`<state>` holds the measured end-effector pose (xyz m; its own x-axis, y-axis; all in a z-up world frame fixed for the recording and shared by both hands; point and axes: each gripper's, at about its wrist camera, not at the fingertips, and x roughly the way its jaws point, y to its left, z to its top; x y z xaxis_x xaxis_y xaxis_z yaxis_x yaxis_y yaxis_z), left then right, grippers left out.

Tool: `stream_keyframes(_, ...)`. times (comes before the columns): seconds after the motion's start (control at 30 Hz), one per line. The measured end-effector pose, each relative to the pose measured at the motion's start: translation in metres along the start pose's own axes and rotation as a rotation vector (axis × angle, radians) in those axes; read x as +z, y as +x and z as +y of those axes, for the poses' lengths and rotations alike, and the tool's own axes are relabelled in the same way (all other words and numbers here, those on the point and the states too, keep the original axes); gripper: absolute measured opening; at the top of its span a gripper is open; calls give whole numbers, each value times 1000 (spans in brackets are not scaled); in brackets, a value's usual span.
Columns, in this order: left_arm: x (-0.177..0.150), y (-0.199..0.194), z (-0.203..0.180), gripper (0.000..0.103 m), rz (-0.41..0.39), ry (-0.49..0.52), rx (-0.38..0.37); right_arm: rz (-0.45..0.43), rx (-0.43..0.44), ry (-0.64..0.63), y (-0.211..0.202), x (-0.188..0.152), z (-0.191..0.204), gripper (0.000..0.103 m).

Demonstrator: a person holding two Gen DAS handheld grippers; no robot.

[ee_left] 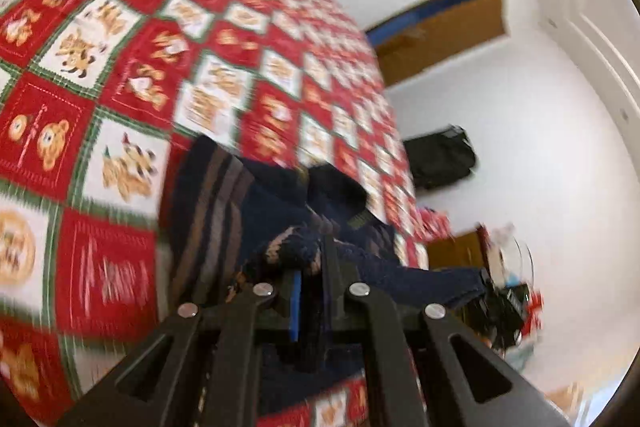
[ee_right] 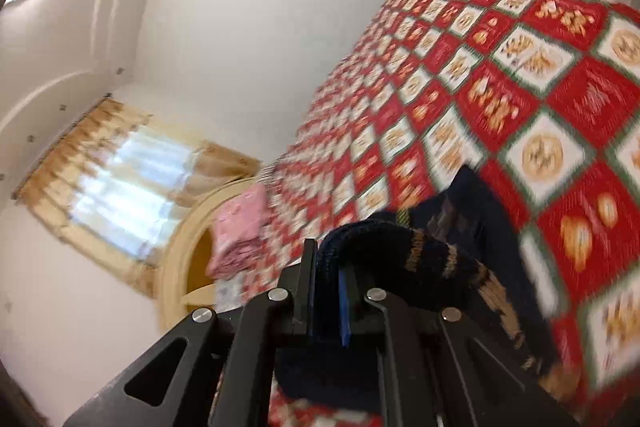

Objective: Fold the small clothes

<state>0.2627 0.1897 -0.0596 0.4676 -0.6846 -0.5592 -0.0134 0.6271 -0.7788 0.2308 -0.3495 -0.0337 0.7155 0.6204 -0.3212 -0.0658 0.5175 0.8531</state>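
Observation:
A small navy knit sweater with tan and grey stripes hangs over the red patchwork bedspread. My left gripper is shut on one knitted edge of it. My right gripper is shut on another edge of the same sweater, whose body drapes to the right over the bedspread. Both views are tilted and blurred by motion. The right gripper also shows at the right of the left wrist view.
A folded pink garment lies on the bed near the cream headboard. A curtained window is on the wall. A black bag and a wooden cabinet stand beyond the bed.

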Motion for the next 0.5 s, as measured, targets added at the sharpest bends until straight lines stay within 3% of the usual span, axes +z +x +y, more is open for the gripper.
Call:
stream_keyframes(0.13, 27, 39, 30, 7, 28, -81, 57, 24, -74, 64, 62, 21, -49, 9)
stream_keyframes(0.23, 35, 62, 52, 10, 112, -161, 75, 50, -167, 112, 91, 24, -82, 9)
stream_keyframes(0.3, 40, 69, 67, 12, 167, -243, 41, 60, -190, 147, 102, 27, -97, 9)
stream_keyframes(0.37, 43, 63, 75, 12, 171, -311, -29, 70, -191, 160, 108, 32, -106, 9)
stream_keyframes(0.5, 56, 43, 62, 13, 145, -243, -63, 93, -211, 161, 117, 41, -108, 10)
